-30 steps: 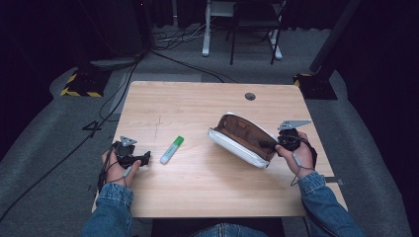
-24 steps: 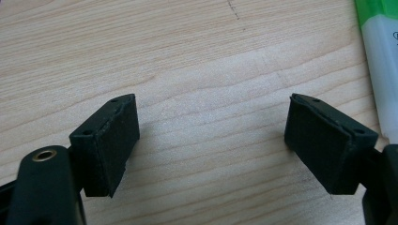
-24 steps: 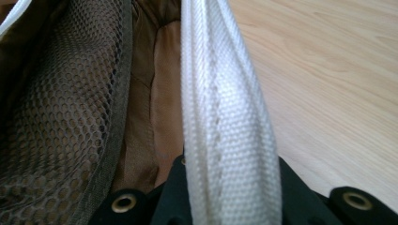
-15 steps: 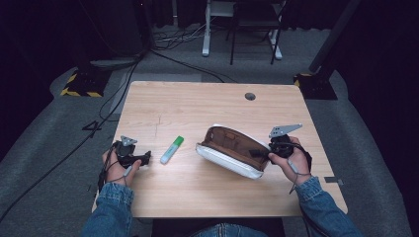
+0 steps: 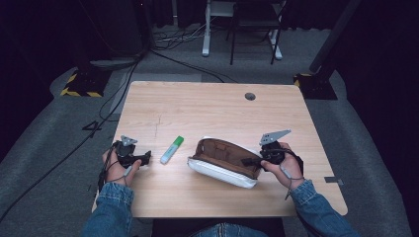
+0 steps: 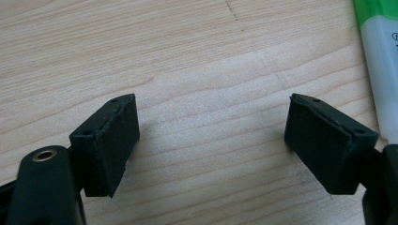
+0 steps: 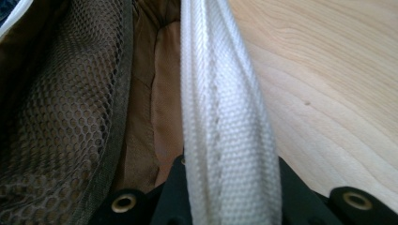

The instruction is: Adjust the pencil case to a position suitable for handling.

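We note the pouch (image 5: 225, 163) lies long axis left-right, mouth up; right gripper (image 5: 249, 161) clamps its rim, left gripper (image 5: 143, 158) spread, empty.

A white woven rim (image 7: 225, 140) of an open pouch is seen running up from the right claw (image 7: 230, 197), whose black jaws are closed on it. Brown lining (image 7: 162, 93) and dark mesh (image 7: 61, 117) are shown beside it, with the wooden desk (image 7: 328, 84) opposite.
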The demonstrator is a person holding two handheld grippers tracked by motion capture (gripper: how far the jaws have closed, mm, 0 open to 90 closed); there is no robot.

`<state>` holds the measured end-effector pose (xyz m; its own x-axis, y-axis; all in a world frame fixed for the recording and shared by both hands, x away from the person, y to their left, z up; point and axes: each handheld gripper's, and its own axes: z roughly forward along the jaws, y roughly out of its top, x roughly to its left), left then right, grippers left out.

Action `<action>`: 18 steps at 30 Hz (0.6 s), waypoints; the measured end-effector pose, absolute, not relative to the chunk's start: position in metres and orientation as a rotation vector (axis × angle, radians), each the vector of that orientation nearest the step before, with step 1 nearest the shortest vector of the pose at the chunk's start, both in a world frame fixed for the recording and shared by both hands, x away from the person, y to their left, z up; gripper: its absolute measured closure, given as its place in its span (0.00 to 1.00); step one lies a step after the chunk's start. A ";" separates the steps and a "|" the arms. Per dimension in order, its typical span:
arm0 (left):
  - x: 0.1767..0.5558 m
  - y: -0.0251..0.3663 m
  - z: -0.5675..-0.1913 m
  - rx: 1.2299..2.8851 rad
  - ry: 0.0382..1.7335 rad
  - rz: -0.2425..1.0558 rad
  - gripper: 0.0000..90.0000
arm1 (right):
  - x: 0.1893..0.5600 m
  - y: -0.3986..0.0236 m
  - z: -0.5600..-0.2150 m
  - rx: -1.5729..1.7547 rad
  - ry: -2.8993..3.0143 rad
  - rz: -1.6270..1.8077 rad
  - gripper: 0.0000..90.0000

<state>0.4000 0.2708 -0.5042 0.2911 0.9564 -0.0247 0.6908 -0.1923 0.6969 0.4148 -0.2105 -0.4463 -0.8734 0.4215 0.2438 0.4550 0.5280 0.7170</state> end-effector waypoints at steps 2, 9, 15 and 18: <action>0.400 0.271 -0.504 1.961 1.469 0.565 0.21 | 0.414 -0.208 -0.447 -0.764 -2.707 -1.283 0.97; 0.400 0.271 -0.504 1.962 1.466 0.566 0.21 | 0.412 -0.202 -0.454 -0.730 -2.691 -1.261 0.97; 0.401 0.270 -0.504 1.957 1.466 0.568 0.21 | 0.412 -0.199 -0.462 -0.717 -2.697 -1.230 0.96; 0.401 0.270 -0.504 1.960 1.465 0.568 0.21 | 0.412 -0.199 -0.465 -0.721 -2.696 -1.236 0.96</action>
